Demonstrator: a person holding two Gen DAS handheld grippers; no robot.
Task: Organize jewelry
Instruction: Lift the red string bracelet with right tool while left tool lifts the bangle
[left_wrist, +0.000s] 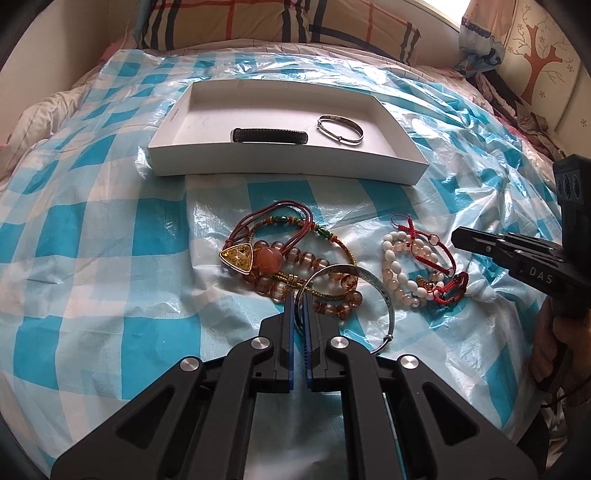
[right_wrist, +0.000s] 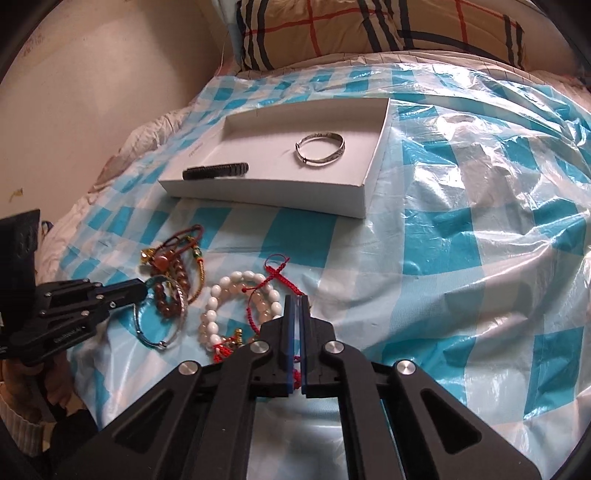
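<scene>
Pinching silver bangle (left_wrist: 351, 295), left hand-held gripper (left_wrist: 298, 295) nears box (left_wrist: 288, 166).

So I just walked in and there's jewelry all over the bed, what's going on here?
A person with a gripper in each hand is sorting bracelets into a white box. The left gripper is shut on a silver bangle at the edge of the amber bead pile. The right gripper is closed beside the white bead bracelets, holding nothing that shows. A black band and another silver bangle already lie in the box.

Silver bangles (left_wrist: 347, 306) — two; black bracelet (left_wrist: 269, 136) — one; white box (left_wrist: 288, 162) — one.
</scene>
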